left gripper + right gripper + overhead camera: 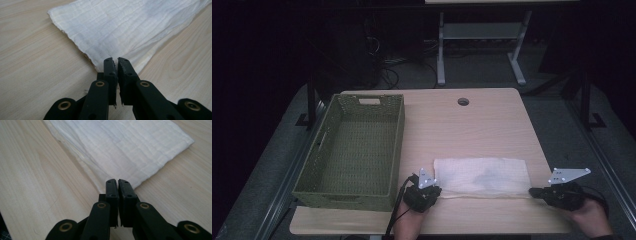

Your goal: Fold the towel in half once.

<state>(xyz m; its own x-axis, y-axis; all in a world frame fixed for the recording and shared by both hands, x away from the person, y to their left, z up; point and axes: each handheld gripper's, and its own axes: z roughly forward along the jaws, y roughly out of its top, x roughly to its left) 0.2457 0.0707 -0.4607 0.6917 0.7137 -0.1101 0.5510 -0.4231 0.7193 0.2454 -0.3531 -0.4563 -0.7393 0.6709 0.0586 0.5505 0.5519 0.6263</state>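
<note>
On the table (482, 125), unmarked white cloth (482, 176), near corners clamped by left tongs (115, 62) and right tongs (117, 182).

Black grippers (432, 186), brass rivets, grey three-cornered plates, trailing cables

**White cloth folded flat on the table**

A white cloth (482, 176) lies spread as a long folded rectangle on the near half of the light wooden table (472, 125), just right of a green woven basket (353, 150). Its weave is thin and crinkled, with layered edges; each near corner sits clamped between gripper jaws.
</note>
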